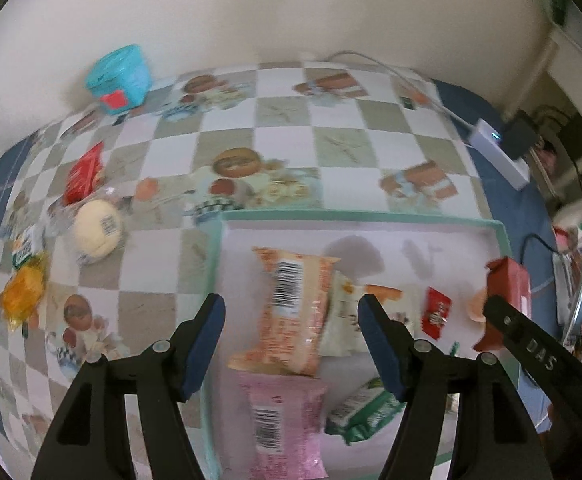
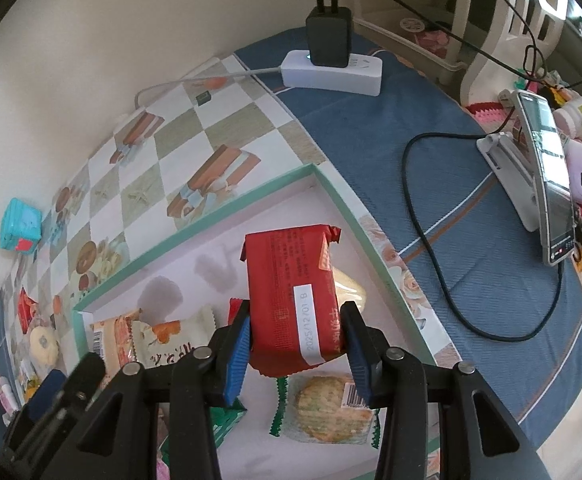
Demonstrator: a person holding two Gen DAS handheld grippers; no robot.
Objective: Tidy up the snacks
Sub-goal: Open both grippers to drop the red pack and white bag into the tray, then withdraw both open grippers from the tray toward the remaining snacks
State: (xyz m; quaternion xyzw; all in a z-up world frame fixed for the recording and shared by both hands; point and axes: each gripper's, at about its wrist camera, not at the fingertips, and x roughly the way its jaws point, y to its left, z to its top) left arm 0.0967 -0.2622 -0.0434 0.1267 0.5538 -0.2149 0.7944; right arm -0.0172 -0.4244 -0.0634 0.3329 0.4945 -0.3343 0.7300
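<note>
My right gripper (image 2: 297,316) is shut on a red snack packet (image 2: 291,292) and holds it upright over the right part of a green-rimmed white tray (image 2: 211,208). The same red packet (image 1: 509,280) shows at the right edge of the left wrist view. My left gripper (image 1: 291,312) is open above an orange-pink packet (image 1: 295,304) that lies in the tray (image 1: 331,214); its pads touch nothing. A pink packet (image 1: 279,420), a green packet (image 1: 367,408), a small red candy (image 1: 435,312) and a round cookie (image 2: 331,404) also lie in the tray.
Left of the tray on the checked cloth lie a red packet (image 1: 85,172), a round cream bun (image 1: 99,228) and a yellow-orange sweet (image 1: 23,292). A teal tub (image 1: 119,76) stands by the wall. A power strip (image 2: 331,68), black cable (image 2: 431,240) and phone on a stand (image 2: 551,184) sit to the right.
</note>
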